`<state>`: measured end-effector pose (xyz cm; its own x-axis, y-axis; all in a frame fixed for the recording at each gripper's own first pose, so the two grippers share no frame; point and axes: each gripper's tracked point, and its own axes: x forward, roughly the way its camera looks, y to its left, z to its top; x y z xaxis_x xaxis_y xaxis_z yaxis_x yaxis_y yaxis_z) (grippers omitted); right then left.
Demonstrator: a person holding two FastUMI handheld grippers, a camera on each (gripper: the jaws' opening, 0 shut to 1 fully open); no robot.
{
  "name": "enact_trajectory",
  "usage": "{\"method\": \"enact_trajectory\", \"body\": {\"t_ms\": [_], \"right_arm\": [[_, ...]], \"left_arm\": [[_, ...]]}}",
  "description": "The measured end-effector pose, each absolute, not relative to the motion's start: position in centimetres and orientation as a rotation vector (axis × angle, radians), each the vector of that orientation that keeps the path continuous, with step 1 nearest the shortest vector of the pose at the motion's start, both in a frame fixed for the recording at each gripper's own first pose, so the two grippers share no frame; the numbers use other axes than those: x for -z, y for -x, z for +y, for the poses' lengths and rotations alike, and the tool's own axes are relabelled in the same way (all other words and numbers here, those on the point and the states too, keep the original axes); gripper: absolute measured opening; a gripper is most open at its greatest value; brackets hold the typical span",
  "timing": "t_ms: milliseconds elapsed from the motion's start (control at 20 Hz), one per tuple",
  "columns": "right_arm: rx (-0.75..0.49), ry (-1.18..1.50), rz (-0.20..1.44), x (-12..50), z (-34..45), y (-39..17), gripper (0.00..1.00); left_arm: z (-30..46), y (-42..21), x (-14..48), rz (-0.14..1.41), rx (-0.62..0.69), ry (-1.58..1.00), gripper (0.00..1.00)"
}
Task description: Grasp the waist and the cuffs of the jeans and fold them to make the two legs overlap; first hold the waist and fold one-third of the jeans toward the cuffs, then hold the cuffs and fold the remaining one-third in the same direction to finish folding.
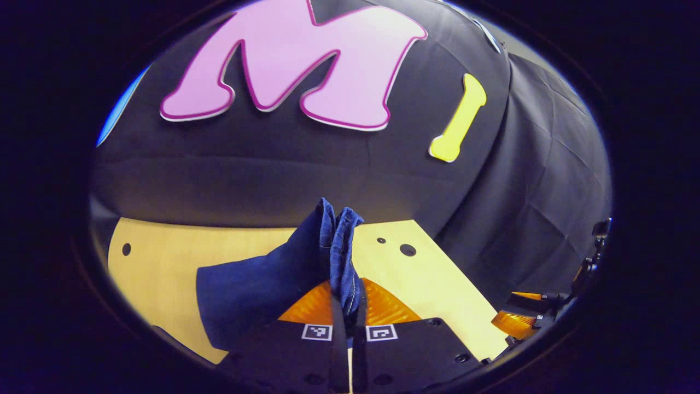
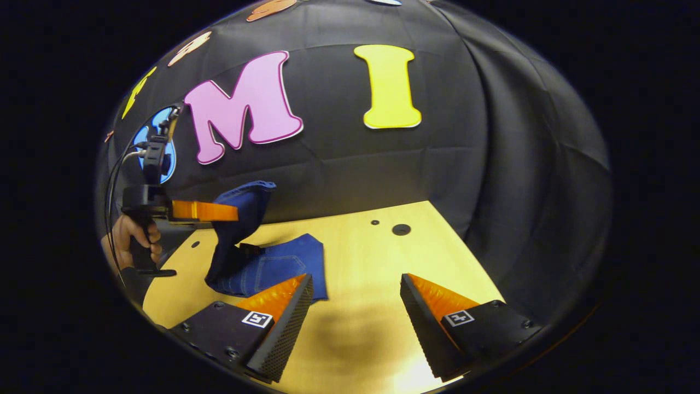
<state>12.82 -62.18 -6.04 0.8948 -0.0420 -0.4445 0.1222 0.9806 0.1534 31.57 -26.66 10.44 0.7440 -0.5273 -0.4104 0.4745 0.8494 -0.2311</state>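
On my left gripper view, the left gripper (image 1: 350, 306) has its two fingers pressed together on a fold of the jeans (image 1: 257, 290), a bunched edge of denim sticking up past the tips. The rest of the cloth hangs down and to the left onto the table (image 1: 158, 257). At the far right edge of that view I can make out part of the other gripper.

On my right gripper view, a hand (image 2: 131, 235) at the far left holds the left gripper (image 2: 232, 212), lifting one end of the jeans (image 2: 273, 268) off the table (image 2: 372, 257); the other end lies flat, back pocket up. The right gripper (image 2: 355, 306) is spread wide above bare tabletop, its left finger just beside the denim's edge.
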Motion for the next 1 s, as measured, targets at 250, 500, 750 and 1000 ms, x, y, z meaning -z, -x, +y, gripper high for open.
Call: {"method": "enact_trajectory", "body": {"t_ms": [250, 500, 750, 1000], "right_arm": [[0.158, -0.24, 0.448, 5.8, -64.0, -10.3, 0.97], [0.151, -0.222, 0.409, 3.1, -62.4, -8.4, 0.97], [0.105, -0.191, 0.346, -2.1, -58.1, -6.2, 0.97], [0.063, -0.156, 0.252, -8.2, -53.2, -3.0, 0.97]], "left_arm": [[-31.2, -30.7, -5.1, 0.555, 0.588, 0.018, 0.34], [-28.5, -27.7, -7.6, 0.476, 0.563, 0.041, 0.9], [-19.7, -20.8, -16.2, 0.232, 0.492, 0.036, 0.97], [-12.2, -11.7, -23.6, 0.037, 0.434, 0.048, 0.96]]}}
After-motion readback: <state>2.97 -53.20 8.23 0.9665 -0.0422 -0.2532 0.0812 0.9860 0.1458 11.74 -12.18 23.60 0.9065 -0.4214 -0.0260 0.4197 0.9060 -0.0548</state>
